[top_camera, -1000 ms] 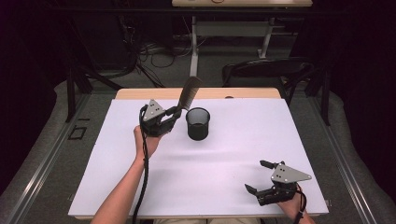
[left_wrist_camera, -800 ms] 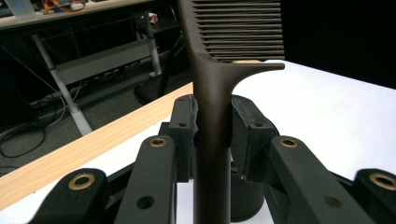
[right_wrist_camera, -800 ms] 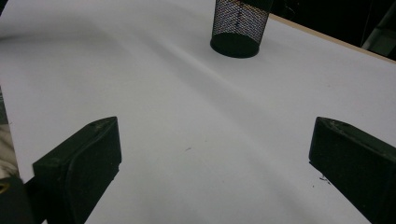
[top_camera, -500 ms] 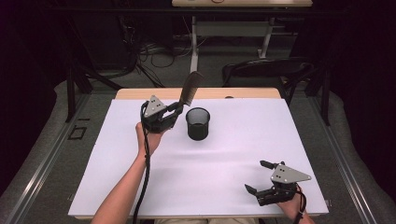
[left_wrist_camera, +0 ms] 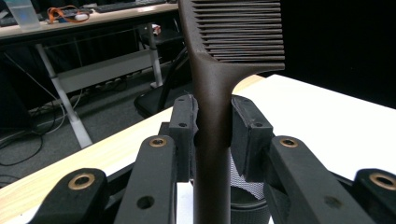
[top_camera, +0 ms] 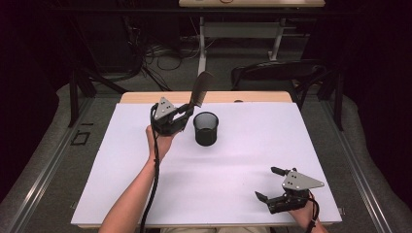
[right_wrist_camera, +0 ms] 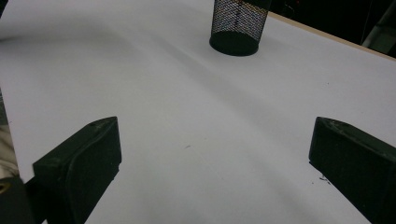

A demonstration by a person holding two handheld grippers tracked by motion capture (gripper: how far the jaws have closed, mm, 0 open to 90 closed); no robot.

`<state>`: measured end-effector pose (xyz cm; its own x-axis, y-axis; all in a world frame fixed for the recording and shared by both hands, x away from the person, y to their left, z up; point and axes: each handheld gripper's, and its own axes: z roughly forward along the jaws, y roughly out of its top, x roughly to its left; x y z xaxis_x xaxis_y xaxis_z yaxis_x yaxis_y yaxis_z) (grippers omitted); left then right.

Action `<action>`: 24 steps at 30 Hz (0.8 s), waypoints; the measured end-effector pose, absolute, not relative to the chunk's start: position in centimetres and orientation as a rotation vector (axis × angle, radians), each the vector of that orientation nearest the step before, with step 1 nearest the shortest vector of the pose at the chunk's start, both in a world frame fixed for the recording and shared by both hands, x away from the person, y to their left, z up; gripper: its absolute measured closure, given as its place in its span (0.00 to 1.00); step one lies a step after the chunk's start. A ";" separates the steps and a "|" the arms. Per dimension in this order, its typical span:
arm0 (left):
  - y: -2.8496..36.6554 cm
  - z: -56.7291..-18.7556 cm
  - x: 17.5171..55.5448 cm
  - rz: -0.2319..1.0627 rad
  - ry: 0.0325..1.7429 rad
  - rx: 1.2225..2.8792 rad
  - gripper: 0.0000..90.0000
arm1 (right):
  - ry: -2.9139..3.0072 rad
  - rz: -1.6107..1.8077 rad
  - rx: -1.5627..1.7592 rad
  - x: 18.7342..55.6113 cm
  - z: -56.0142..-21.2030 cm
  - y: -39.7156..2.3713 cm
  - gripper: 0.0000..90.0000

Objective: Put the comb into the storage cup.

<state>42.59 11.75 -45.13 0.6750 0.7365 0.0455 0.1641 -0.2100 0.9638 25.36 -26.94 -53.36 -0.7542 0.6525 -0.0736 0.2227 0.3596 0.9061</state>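
White sheet on the counter (top_camera: 121,160), high view: your left gripper (top_camera: 180,116) holds the comb (top_camera: 201,88) raised just beside the cup (top_camera: 206,128); your right gripper (top_camera: 271,183) rests near the front edge. Left gripper view: jaws pinch the comb (left_wrist_camera: 212,140) by its handle. Right gripper view: jaws spread, cup (right_wrist_camera: 237,25) well ahead.

A lab: dark curtains, desks (top_camera: 252,4), floor cables (top_camera: 160,53).

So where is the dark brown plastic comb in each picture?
High view: dark brown plastic comb upper middle, sticking up from the left gripper.
Left gripper view: comb centre, handle clamped between the jaws.
Right gripper view: not in it.
Shared landmark: black mesh cup.
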 end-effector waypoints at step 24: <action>10.1 -45.6 43.8 0.613 0.733 1.704 0.80 | 2.200 1.377 0.762 25.4 -53.3 -27.0 0.02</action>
